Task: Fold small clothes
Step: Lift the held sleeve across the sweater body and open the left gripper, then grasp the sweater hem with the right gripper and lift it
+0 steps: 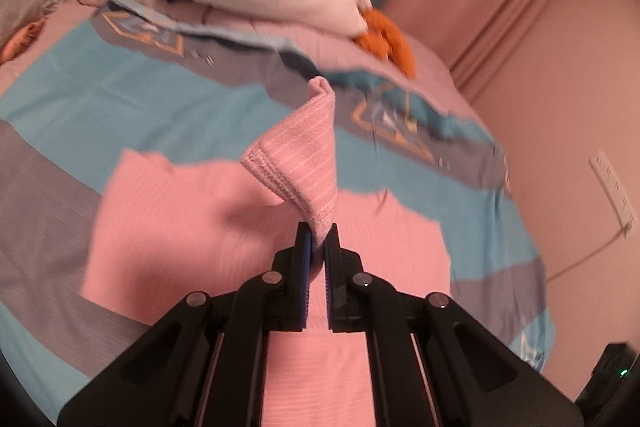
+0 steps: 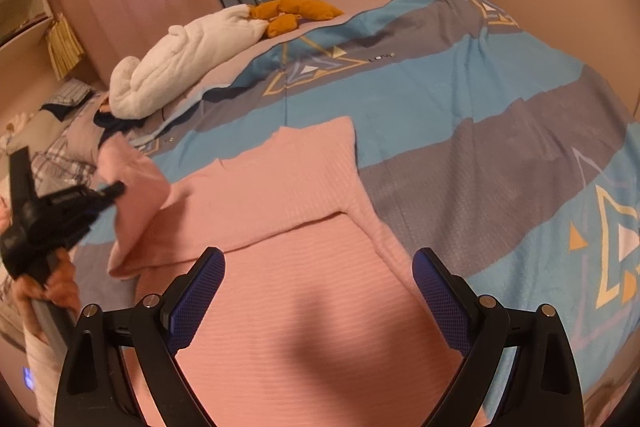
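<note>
Overhead, left gripper (image 1: 318, 241) pinching pink garment's (image 1: 168, 223) cuff; right gripper (image 2: 318, 301) agape.

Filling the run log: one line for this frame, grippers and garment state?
left gripper: shut on pink top's cuff, lifted | right gripper: open above top | top: lying on bedspread, fold unfinished

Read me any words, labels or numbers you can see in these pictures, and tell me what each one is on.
"LOVE": small dark print on the duvet cover, beside the triangle pattern; the last letter is blurred, so this reading is likely, not certain.
No other readable text; the same print in the left wrist view is blurred.
</note>
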A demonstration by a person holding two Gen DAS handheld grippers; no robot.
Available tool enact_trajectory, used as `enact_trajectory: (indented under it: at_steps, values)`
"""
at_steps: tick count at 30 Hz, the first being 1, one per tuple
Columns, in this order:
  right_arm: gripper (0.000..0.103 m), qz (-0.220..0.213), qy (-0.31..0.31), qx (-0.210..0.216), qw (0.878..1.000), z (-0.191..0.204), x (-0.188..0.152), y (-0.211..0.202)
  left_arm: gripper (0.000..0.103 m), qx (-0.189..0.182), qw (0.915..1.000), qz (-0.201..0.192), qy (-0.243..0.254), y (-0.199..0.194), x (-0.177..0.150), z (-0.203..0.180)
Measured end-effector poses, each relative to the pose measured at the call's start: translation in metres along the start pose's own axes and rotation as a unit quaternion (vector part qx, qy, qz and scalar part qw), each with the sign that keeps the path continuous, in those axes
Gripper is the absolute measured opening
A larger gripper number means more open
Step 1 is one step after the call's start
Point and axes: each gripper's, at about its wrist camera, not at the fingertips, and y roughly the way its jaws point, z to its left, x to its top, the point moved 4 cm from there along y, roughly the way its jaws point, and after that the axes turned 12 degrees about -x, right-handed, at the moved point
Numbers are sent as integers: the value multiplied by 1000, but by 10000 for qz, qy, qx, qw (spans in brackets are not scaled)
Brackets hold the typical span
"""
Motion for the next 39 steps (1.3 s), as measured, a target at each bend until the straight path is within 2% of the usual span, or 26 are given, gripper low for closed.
enact_trajectory:
  at_steps: [9, 16, 19, 21, 22, 23, 24, 28, 30, 33, 36, 38, 39]
  values:
    - [96, 94, 101, -91, 9999, -12, -2, 5, 6, 172, 9972, 723, 122, 47, -35, 5]
    - [96, 177, 153, -121, 9997, -16, -5, 8, 6, 231, 9919, 1246, -93, 72, -58, 18]
    - [96, 208, 150, -128, 9996, -16, -4, 10, 9, 148, 9906, 1339, -242, 75, -62, 23]
    - [96, 215, 138, -133, 9996, -17, -4, 10, 21, -5, 9904, 1353, -292, 70, -61, 21]
    - [96, 218, 131, -133, 9996, -17, -4, 10, 39, -158, 9899, 1364, -348, 66, -59, 19]
    - [96, 221, 124, -134, 9996, -17, -4, 11, 60, -291, 9896, 1343, -430, 60, -57, 17]
    - [96, 224, 121, -139, 9996, -17, -4, 11, 67, -350, 9902, 1259, -500, 52, -54, 15]
    - [96, 231, 67, -81, 9997, -14, -3, 12, 75, -512, 9931, 882, -585, 13, -40, 10]
    - [96, 279, 14, 43, 9996, -9, 0, 15, 79, -457, 9946, 657, -654, -9, -33, 14]
    - [95, 363, -62, 308, 9988, 3, 5, 21, 80, -172, 9965, 356, -743, -41, -28, 27]
    - [87, 490, -190, 660, 9964, 25, 11, 31, 80, 270, 9963, 107, -812, -68, -29, 45]
    - [86, 630, -248, 827, 9943, 39, 13, 43, 79, 501, 9943, -35, -943, -85, -33, 58]
    - [79, 720, -264, 911, 9929, 46, 15, 49, 79, 556, 9932, -76, -1018, -90, -35, 64]
